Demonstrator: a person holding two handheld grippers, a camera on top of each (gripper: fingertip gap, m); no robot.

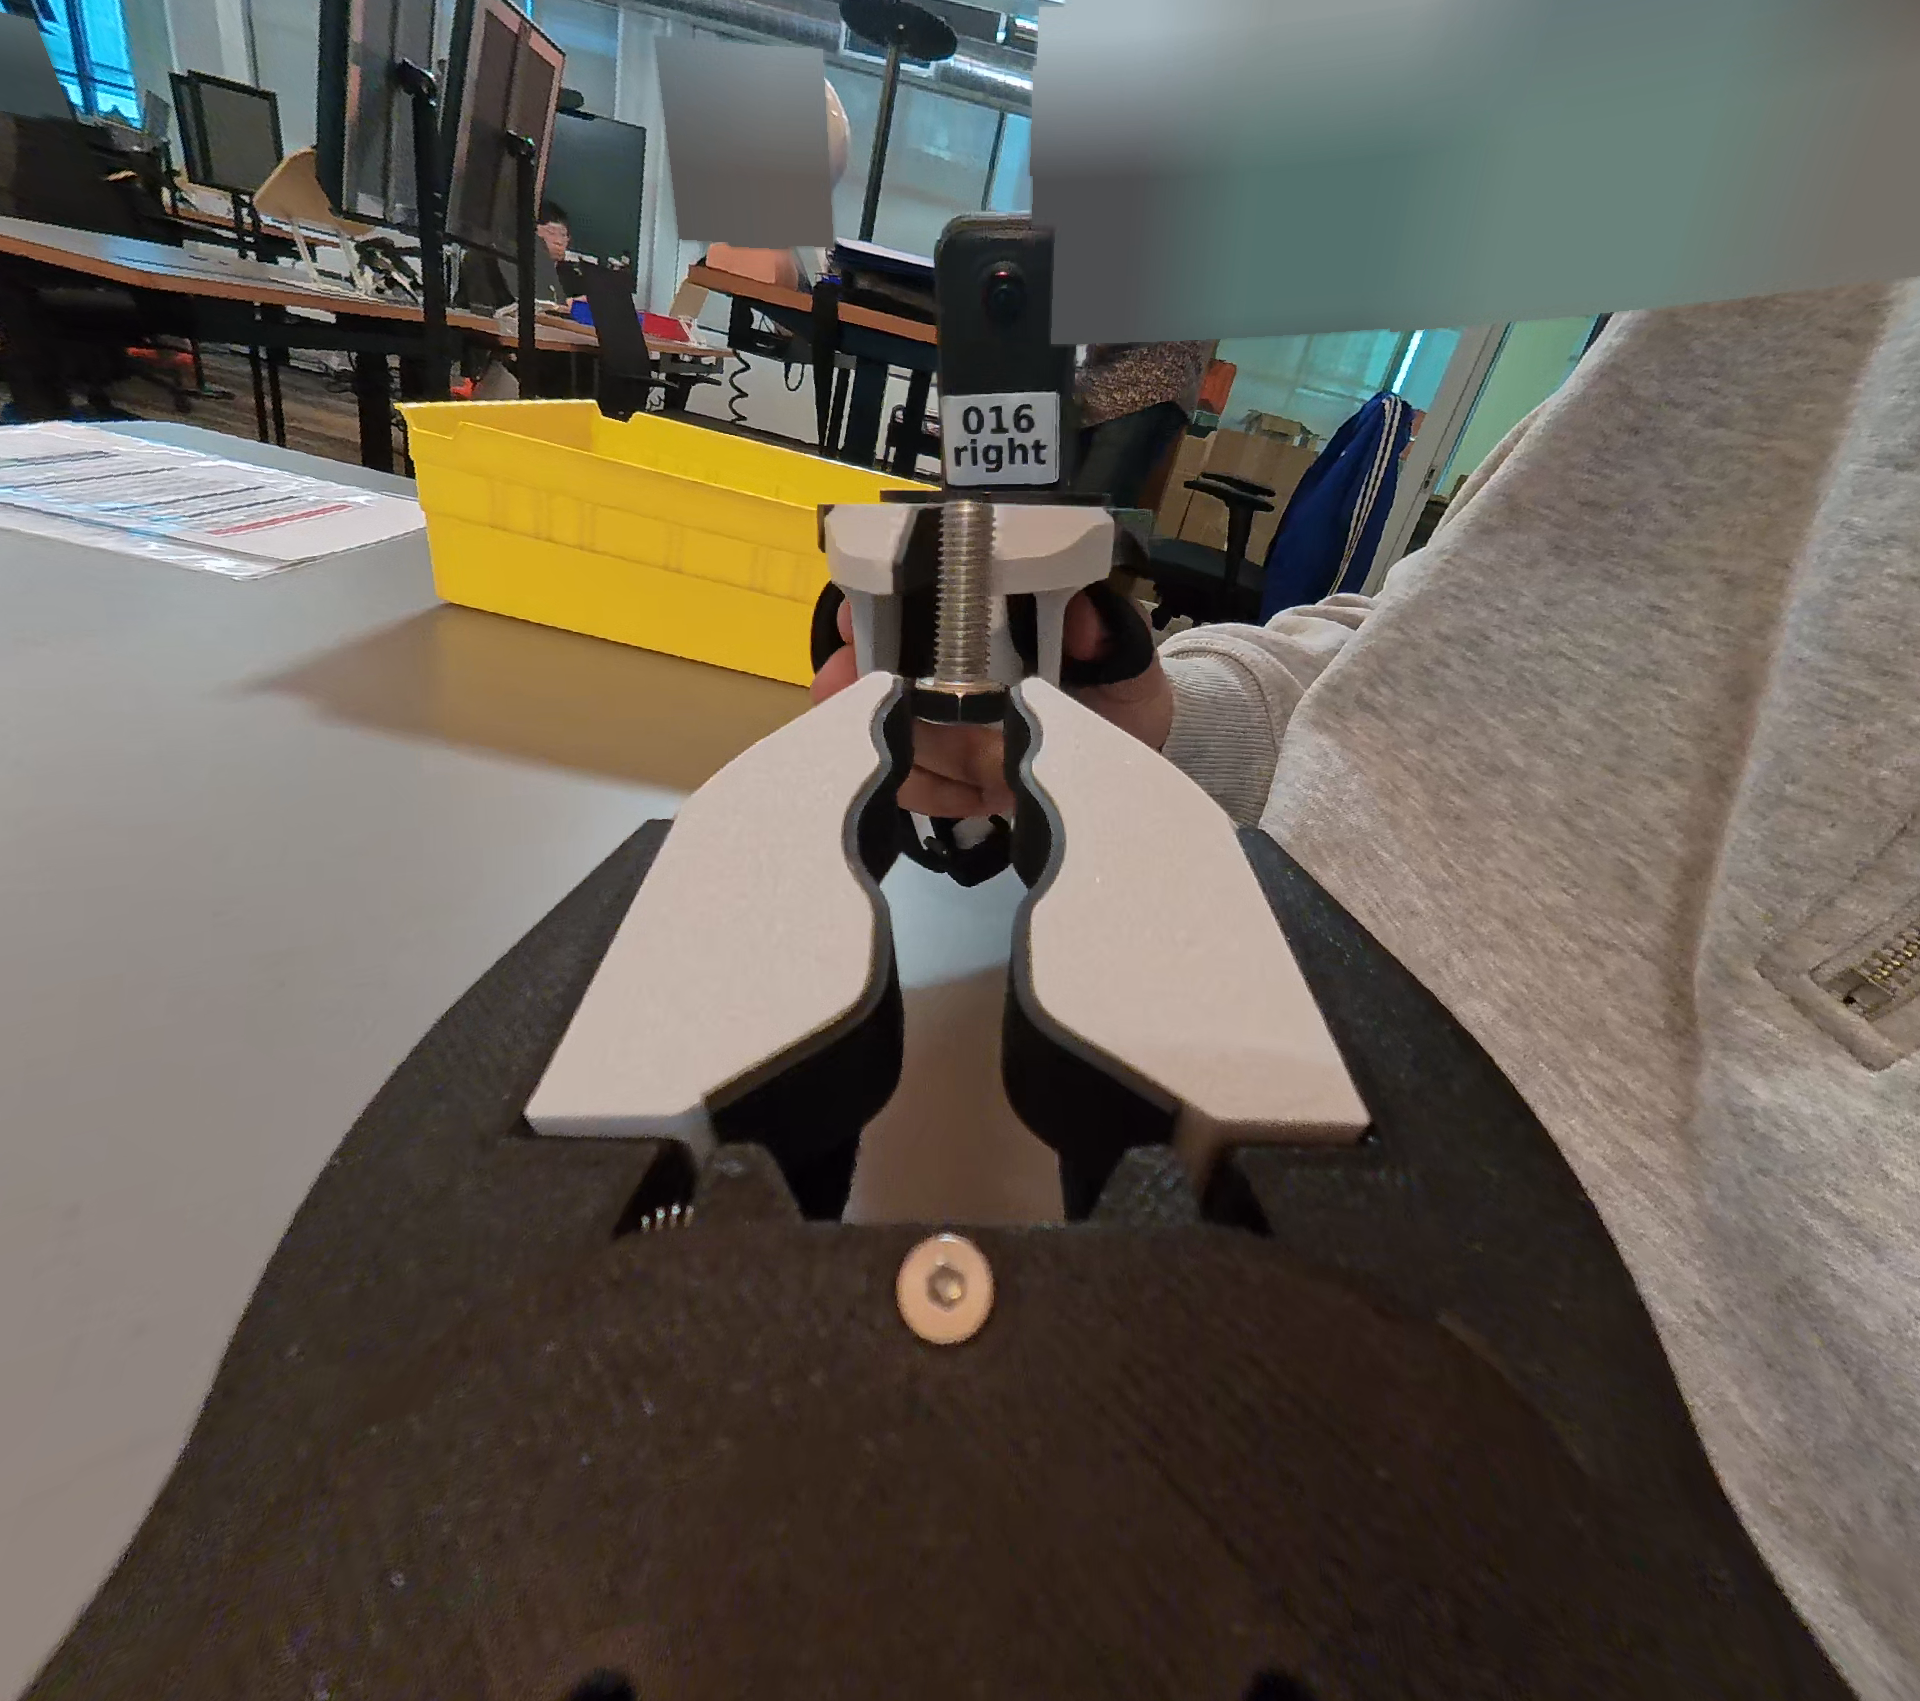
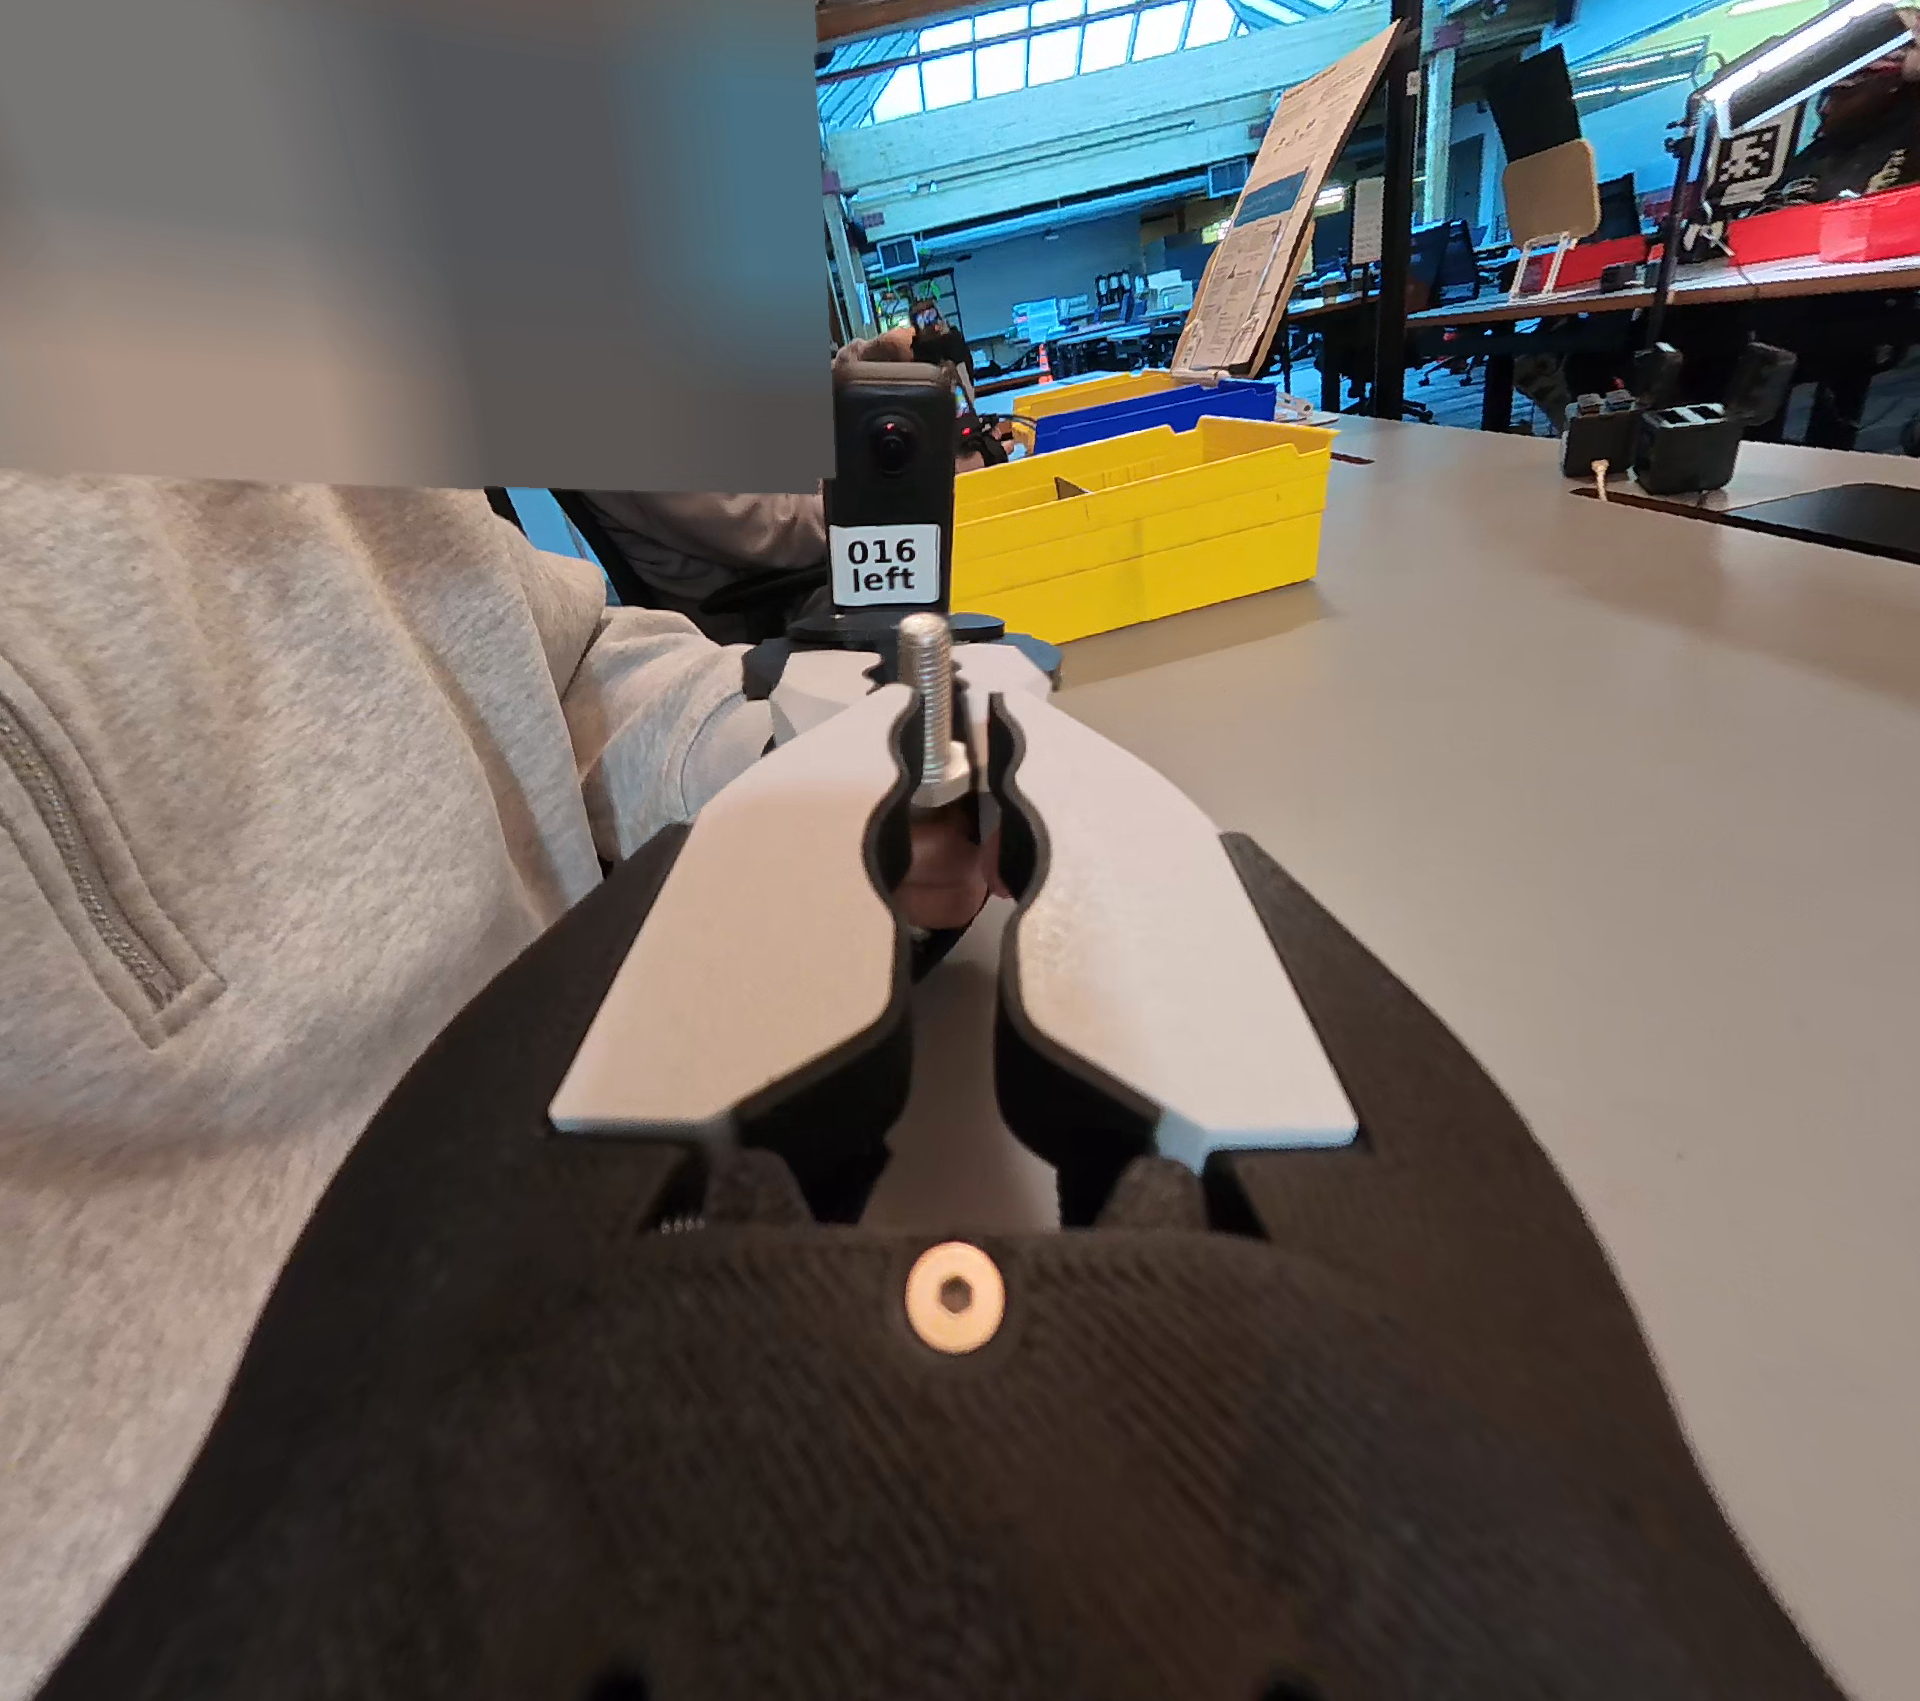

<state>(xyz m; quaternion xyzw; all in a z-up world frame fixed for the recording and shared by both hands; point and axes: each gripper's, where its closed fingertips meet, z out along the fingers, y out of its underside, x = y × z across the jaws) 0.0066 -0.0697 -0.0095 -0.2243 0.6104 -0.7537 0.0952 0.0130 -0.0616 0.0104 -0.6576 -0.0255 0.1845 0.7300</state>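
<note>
Closest to the lens in the left wrist view: your left gripper (image 1: 951, 690), fingers drawn in to a narrow gap, tips pinching the hex nut (image 1: 956, 704) at the lower end of a steel bolt (image 1: 964, 591). Bolt stands upright, thread bare above the nut.

Your right gripper (image 2: 951, 701) faces the left one head-on. In its own view its fingers are likewise almost closed, with the same bolt between the tips and the threaded end sticking up above them. Both grippers have hold of the bolt; you cannot tell which one carries most of the load.

Bolt position: in the air over the grey tabletop (image 1: 208, 820), between the two grippers, not touching the surface.

Surroundings: yellow bin (image 1: 623, 529) on the tabletop beyond the grippers, well apart from them. Blue bin (image 2: 1143, 410) just behind it. Printed sheet in a clear sleeve (image 1: 177, 498) lies flat at the far edge. Your grey sweatshirt (image 1: 1558, 716) is close alongside.
</note>
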